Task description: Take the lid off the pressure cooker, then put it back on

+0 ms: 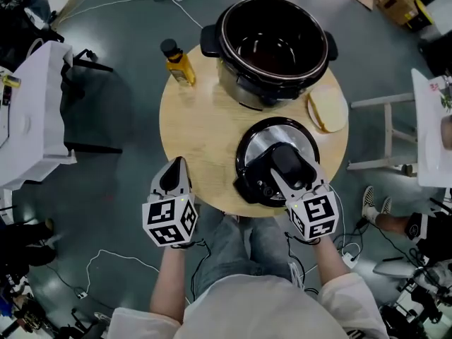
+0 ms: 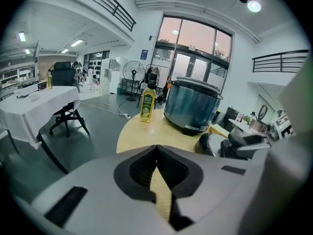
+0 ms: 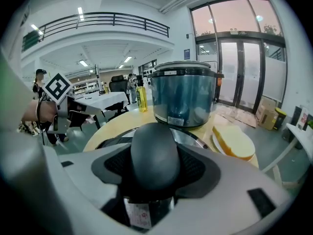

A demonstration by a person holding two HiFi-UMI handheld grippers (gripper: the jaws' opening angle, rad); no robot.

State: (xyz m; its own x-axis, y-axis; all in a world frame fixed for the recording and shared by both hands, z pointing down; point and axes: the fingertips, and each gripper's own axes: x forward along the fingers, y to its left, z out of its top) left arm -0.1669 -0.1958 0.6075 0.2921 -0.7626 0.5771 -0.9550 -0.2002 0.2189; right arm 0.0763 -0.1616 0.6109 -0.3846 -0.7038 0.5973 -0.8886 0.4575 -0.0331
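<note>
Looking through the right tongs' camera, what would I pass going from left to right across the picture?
left tongs → oil bottle → pressure cooker → pale sponge-like slab. The lid handle in front overlaps the cooker, so it is left out.

pressure cooker [image 1: 240, 87] silver, black rim | lid [image 1: 263, 138] black, silver centre | table [image 1: 201, 129] pale wood | bottle [image 1: 181, 68] yellow, black cap | left gripper [image 1: 176, 167] cube black-and-white squares | floor [image 1: 127, 189] dark grey

On table [image 1: 194, 136], lid [image 1: 258, 140] before cooker [image 1: 272, 44]
</note>
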